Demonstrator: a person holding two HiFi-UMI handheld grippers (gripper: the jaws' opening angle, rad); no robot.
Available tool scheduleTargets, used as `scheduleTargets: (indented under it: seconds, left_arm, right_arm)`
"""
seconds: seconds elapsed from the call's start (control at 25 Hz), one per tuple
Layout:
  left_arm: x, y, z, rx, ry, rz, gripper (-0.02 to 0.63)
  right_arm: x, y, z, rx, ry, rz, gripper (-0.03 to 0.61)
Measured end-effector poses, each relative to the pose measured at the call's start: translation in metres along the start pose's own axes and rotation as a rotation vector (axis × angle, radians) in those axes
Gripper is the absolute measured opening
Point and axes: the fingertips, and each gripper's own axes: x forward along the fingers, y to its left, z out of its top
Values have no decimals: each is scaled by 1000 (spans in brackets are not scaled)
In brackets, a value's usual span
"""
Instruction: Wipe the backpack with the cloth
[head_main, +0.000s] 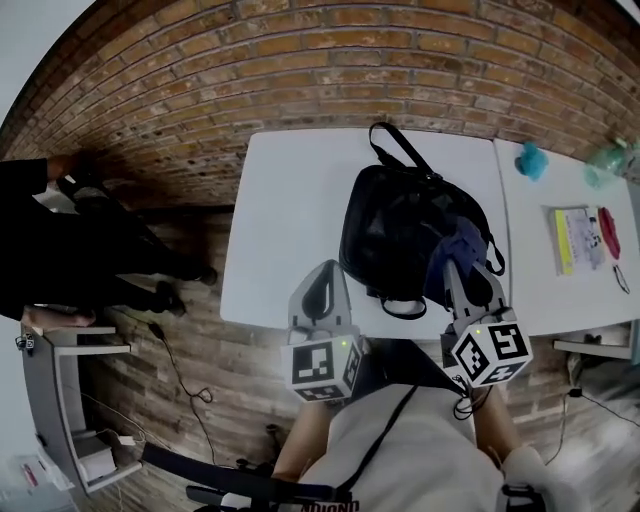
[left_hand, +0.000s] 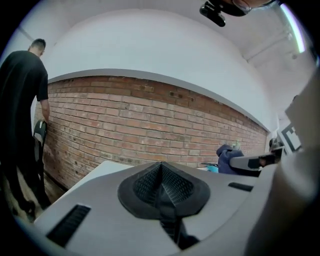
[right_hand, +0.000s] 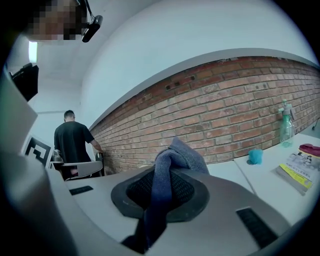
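Backpack (head_main: 400, 225), black, lies on white bench (head_main: 285, 210) before brick wall (head_main: 300, 70). Right tongs (head_main: 462, 280) clamp blue cloth (right_hand: 172, 160) at backpack's near edge; left tongs (left_hand: 161, 175) closed, empty, alongside. Plank floor (head_main: 200, 345) below.

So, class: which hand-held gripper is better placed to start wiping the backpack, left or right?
Right. The right hand-held gripper is shut on the blue cloth, directly over the black backpack. The left hand-held gripper is shut, empty, above the white table beside it.
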Motion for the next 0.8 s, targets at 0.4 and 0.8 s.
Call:
scheduleTargets:
  seconds: [0.4, 0.8]
  left_arm:
    - [69, -54, 17, 79, 11, -99, 5]
    - [107, -107, 6, 105, 76, -279, 5]
  right_arm:
    - [3, -77, 8, 47, -18, -107, 38]
    - [-15, -141, 2, 93, -22, -245, 38]
